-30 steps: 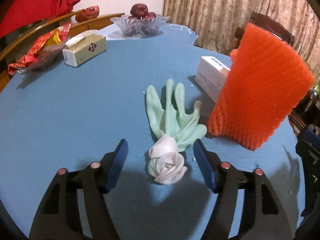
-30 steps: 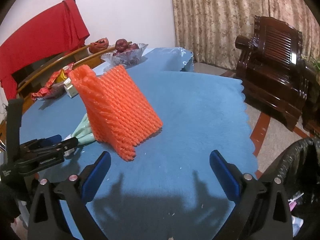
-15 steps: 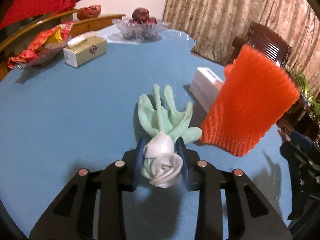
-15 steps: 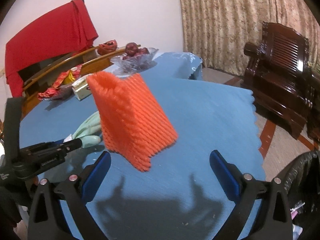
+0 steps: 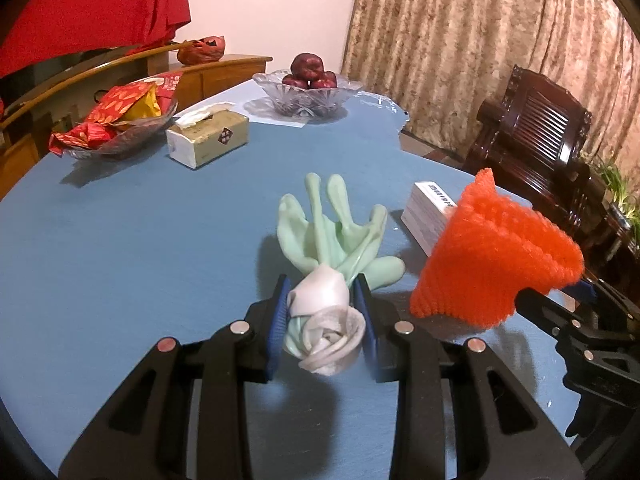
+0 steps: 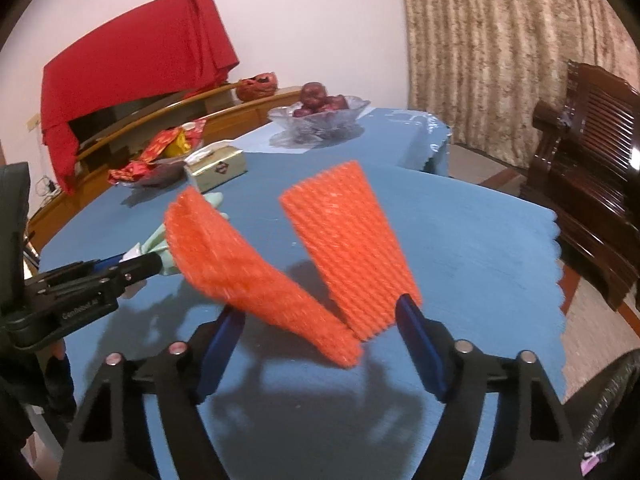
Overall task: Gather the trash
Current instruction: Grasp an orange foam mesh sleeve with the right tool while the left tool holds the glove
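- Since the earlier frames the left gripper (image 5: 325,312) has gone from jaws wide apart on either side of the glove (image 5: 334,256) to clamped on its rolled cuff, and the glove's body now sits clear of the table (image 5: 132,240), with a shadow beneath it.
- The right gripper (image 6: 320,344) has moved in on the orange mesh (image 6: 352,252); its jaws have just been closing, with the mesh's folded lower end between them.
- In the right view, the right blue pad touches the mesh's lower right edge at centre frame; the left pad stands just clear of the near flap, so I judge this grip not yet made.
- The glove sits at lower centre of the left view, fingers pointing up-frame; in the right view it shows only at mid left, half hidden behind the mesh.
- The mesh fills the centre of the right view as a V of two flaps, and appears at centre right in the left view, in front of a white box (image 5: 428,216).
- Handling, as a judgement: the glove looks thin, limp and light, likely to dangle; the rolled cuff is the firmest place to take it.
- The mesh looks like soft foam netting, very light and springy; it should squash under the pads and may spring open, so the folded base where both flaps meet seems the best hold.
- A black bag (image 6: 612,408) shows at lower right of the right view, probably the trash target.
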Demonstrator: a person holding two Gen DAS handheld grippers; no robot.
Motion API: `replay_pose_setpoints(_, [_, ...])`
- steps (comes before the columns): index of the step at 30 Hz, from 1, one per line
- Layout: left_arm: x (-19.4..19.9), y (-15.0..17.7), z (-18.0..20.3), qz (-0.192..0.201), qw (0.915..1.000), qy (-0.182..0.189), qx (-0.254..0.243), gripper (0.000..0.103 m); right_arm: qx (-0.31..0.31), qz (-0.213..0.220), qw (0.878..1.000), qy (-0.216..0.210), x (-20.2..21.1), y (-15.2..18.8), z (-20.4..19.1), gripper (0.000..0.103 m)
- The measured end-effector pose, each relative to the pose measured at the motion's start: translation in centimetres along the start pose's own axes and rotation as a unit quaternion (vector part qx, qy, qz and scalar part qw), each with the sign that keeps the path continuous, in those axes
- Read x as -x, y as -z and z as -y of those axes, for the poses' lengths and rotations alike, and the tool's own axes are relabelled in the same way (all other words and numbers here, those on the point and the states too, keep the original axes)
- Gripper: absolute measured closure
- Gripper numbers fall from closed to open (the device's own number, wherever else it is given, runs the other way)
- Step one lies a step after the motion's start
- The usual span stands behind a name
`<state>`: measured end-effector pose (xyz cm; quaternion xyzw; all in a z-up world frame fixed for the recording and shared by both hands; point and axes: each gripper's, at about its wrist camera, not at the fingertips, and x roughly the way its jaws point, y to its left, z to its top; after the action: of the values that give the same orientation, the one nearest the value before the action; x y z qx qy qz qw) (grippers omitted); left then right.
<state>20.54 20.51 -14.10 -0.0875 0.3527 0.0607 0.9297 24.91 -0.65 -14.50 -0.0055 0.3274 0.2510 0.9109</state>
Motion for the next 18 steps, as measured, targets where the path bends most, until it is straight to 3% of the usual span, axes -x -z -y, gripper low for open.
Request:
replay_pose_setpoints(4, [0.4,0.0,-0.2,0.001,1.0,-0.005,-0.002,0.072,0.004,-0.007,1.0,-0.014,-0.3,-0.2,-0.7,0.047])
replay_pose_setpoints(9, [0.9,-0.2,-0.1,0.006,0.9999,-0.007,-0.005,0.072,0.005,-0.019,0.999,-0.041,-0.4,-0.2,-1.1,0.078])
replay_pose_setpoints(18, [3.2,-0.6,1.0,0.026,0.9996,-0.001,-0.013,0.072,0.0,-0.001,0.998,-0.057,2.3,-0.7,-1.5,0.089])
